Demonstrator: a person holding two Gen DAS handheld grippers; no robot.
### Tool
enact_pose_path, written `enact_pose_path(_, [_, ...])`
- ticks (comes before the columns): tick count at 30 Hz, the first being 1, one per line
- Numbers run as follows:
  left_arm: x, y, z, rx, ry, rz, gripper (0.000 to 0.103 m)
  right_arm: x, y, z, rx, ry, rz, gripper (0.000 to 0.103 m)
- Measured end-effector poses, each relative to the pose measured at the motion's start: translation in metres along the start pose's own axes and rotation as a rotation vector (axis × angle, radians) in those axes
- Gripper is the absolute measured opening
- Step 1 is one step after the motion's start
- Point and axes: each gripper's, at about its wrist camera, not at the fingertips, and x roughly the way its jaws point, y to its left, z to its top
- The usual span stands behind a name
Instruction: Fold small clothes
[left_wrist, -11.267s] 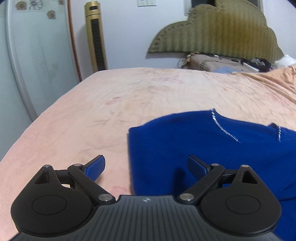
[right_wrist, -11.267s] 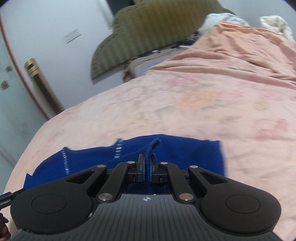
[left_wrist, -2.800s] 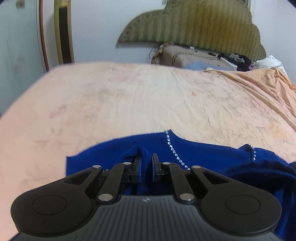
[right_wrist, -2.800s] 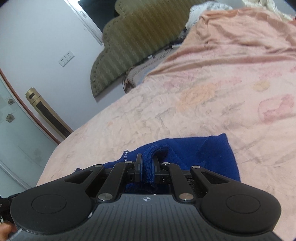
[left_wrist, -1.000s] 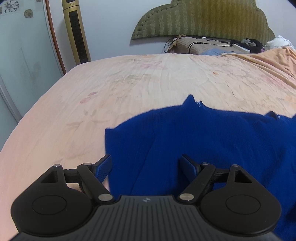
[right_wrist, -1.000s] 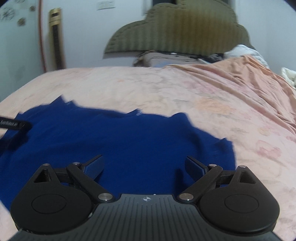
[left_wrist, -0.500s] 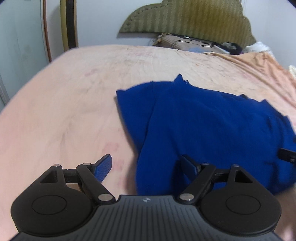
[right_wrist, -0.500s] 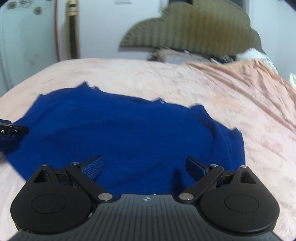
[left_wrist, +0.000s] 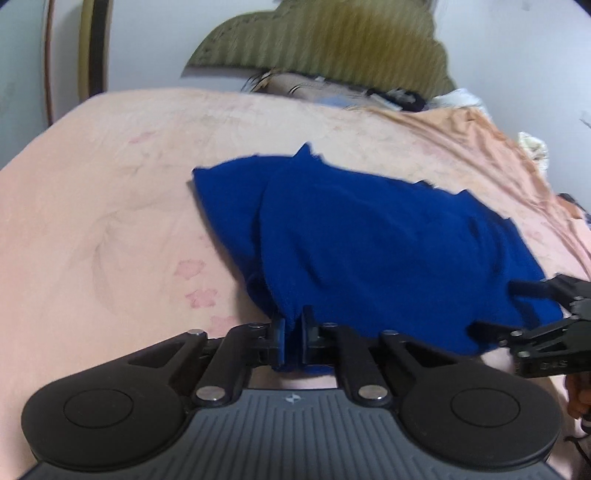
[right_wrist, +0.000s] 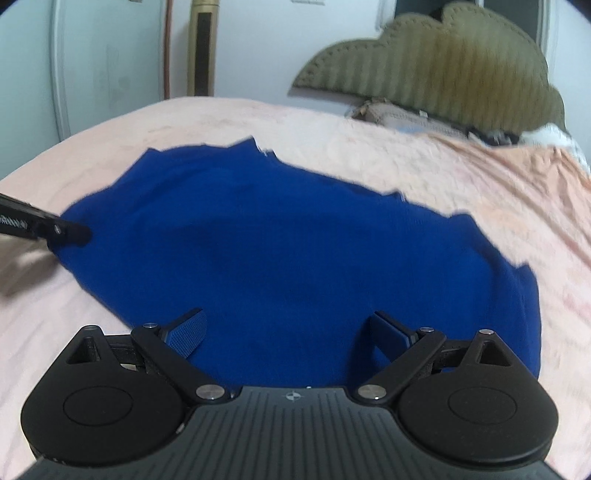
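Garment (left_wrist: 388, 240), deep blue knit, lies spread on the bed (left_wrist: 92, 206), over a peach floral sheet, with one side layer lapped under the main panel at its left. Your left tool (left_wrist: 293, 334) has just closed its jaws on the near left corner of that cloth: a pinch of blue fabric stands between the pads, which press on it. In the right wrist view the same tool's tip shows at the garment's left edge, touching the fabric. Your right tool (right_wrist: 286, 334) sits over the near edge with its jaws spread wide; the blue pads (right_wrist: 186, 332) hang above the cloth, and whether they touch it you cannot tell. Nothing is gripped there. From the left wrist view the right tool (left_wrist: 517, 310) appears at the garment's near right corner, fingers parted. Green scalloped headboard (right_wrist: 436, 62) stands against the far wall, clutter just below it.
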Motion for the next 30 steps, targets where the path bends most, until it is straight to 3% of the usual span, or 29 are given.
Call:
enact_pose_path(4, [-0.01, -0.006, -0.011, 0.128, 0.025, 0.017, 0.005, -0.003, -0.005, -0.012, -0.005, 0.036, 0.025, 0.097])
enact_pose_path(9, [-0.006, -0.004, -0.011, 0.114, 0.05, 0.034, 0.005, -0.008, -0.001, -0.002, 0.012, 0.012, 0.033, 0.097])
enact_pose_path(15, [-0.011, -0.017, -0.01, 0.158, 0.061, 0.124, 0.011, -0.008, 0.02, 0.009, -0.05, -0.003, 0.059, 0.097])
enact_pose_path(19, [-0.019, -0.013, -0.007, 0.146, 0.057, 0.165, 0.031, -0.012, 0.035, 0.016, -0.149, -0.008, 0.093, 0.096])
enact_pose_path(22, [-0.02, -0.01, 0.005, 0.134, 0.021, 0.244, 0.04, -0.013, 0.046, 0.034, -0.169, -0.05, 0.093, 0.097])
enact_pose_path(25, [-0.008, -0.009, 0.022, 0.105, 0.001, 0.289, 0.074, -0.003, 0.055, 0.048, -0.138, -0.068, 0.106, 0.097])
enact_pose_path(30, [0.024, -0.01, 0.028, 0.138, 0.04, 0.362, 0.074, 0.012, 0.073, 0.04, -0.164, -0.005, 0.084, 0.096])
